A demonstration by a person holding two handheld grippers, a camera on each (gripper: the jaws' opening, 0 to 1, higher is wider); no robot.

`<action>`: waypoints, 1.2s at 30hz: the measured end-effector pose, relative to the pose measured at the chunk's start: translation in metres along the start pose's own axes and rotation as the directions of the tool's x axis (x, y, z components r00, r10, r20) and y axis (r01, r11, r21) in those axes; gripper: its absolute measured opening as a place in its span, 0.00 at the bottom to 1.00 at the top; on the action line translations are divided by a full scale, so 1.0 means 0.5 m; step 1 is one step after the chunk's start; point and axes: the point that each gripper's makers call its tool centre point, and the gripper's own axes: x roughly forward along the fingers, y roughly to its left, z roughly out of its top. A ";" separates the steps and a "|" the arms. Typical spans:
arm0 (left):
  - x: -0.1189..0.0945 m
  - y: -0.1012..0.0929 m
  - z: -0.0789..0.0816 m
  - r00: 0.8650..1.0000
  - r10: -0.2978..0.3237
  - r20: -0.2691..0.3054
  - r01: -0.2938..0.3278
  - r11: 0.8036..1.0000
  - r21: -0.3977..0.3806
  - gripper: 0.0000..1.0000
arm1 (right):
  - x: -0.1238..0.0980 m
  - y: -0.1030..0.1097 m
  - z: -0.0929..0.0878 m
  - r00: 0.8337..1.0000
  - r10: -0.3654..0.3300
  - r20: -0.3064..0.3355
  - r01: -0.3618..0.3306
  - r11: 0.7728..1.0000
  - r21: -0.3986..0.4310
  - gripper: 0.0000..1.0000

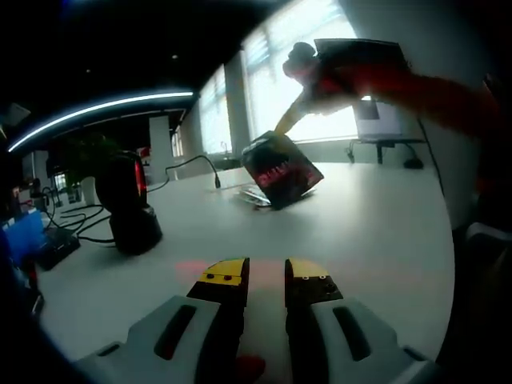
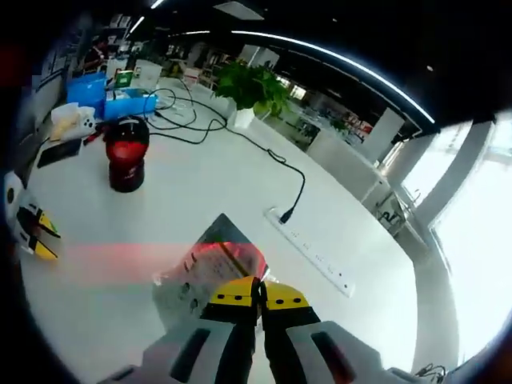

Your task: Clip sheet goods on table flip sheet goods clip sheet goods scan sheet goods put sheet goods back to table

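While my right gripper [image 2: 258,298] holds the sheet goods [image 2: 210,276] pinched at one edge between closed jaws, the pack hangs tilted over the table [image 2: 240,176], with its far corner low against the white top. Going left to right in the right gripper view, my left gripper [image 2: 32,228] sits at the far left edge near the table, then the scanner [image 2: 126,154] stands upright well apart from the pack, and the power strip [image 2: 310,250] lies to the right with its cable running off toward the plant [image 2: 252,86].

My left gripper [image 1: 266,280] has its jaws parted with nothing between them; it rests low over the table. In its view the scanner [image 1: 128,204] is at left, and the sheet goods [image 1: 282,170] hang at right under my right gripper [image 1: 320,76].

I judge the main risk to be slippage: the hold is on one thin edge only, so a quick swing toward the scanner could let the pack twist or drop. A red glow falls on the pack and table, yet the printed face may be angled away from the scanner, giving a missed read. The power strip lies near enough to snag a low pass.
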 end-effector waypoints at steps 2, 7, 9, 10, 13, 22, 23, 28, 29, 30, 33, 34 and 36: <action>0.000 0.000 0.000 1.000 0.000 0.001 0.000 1.000 -0.001 0.10 | 0.013 -0.005 -0.006 1.000 -0.011 -0.011 0.011 1.000 -0.005 0.00; 0.000 0.000 0.000 1.000 -0.002 0.001 0.002 1.000 -0.005 0.10 | 0.044 -0.022 -0.018 0.999 -0.030 -0.031 0.029 0.999 -0.021 0.00; 0.000 0.000 0.000 1.000 -0.002 0.000 0.002 1.000 -0.005 0.10 | 0.053 -0.027 -0.024 0.999 -0.036 -0.040 0.035 0.999 -0.021 0.00; 0.000 0.000 0.000 1.000 -0.002 0.000 0.002 1.000 -0.006 0.10 | 0.058 -0.030 -0.027 0.998 -0.039 -0.044 0.038 0.999 -0.019 0.00; 0.001 0.001 0.001 1.000 -0.004 0.001 0.004 1.000 -0.009 0.10 | 0.074 -0.030 -0.038 0.998 -0.040 -0.057 0.038 0.999 -0.033 0.00; -0.002 0.000 0.002 1.000 -0.005 0.004 0.005 1.000 -0.017 0.10 | 0.133 -0.044 -0.054 0.994 -0.043 -0.095 0.038 0.998 -0.058 0.00; -0.002 -0.001 0.001 1.000 -0.006 0.003 0.006 1.000 -0.018 0.10 | 0.137 -0.040 -0.057 0.994 -0.042 -0.100 0.035 0.997 -0.065 0.00; -0.004 -0.004 0.001 1.000 -0.010 0.000 0.010 1.000 -0.017 0.10 | 0.156 -0.033 -0.072 0.991 -0.043 -0.124 0.033 0.996 -0.083 0.00; -0.004 -0.004 0.001 1.000 -0.009 0.001 0.009 1.000 -0.015 0.10 | 0.161 -0.034 -0.075 0.991 -0.044 -0.128 0.034 0.996 -0.085 0.00; -0.004 -0.003 0.001 1.000 -0.007 0.001 0.007 1.000 -0.012 0.10 | 0.165 -0.037 -0.078 0.990 -0.045 -0.132 0.035 0.996 -0.081 0.00; -0.004 -0.003 0.001 1.000 -0.008 0.003 0.008 1.000 -0.017 0.10 | 0.173 -0.040 -0.081 0.990 -0.052 -0.132 0.043 0.996 -0.072 0.00; -0.004 -0.002 0.001 1.000 -0.007 0.003 0.007 1.000 -0.019 0.10 | 0.178 -0.039 -0.084 0.989 -0.056 -0.138 0.046 0.996 -0.073 0.00; -0.004 0.000 0.000 1.000 -0.006 0.001 0.006 1.000 -0.019 0.10 | 0.188 -0.036 -0.089 0.988 -0.056 -0.142 0.044 0.995 -0.085 0.00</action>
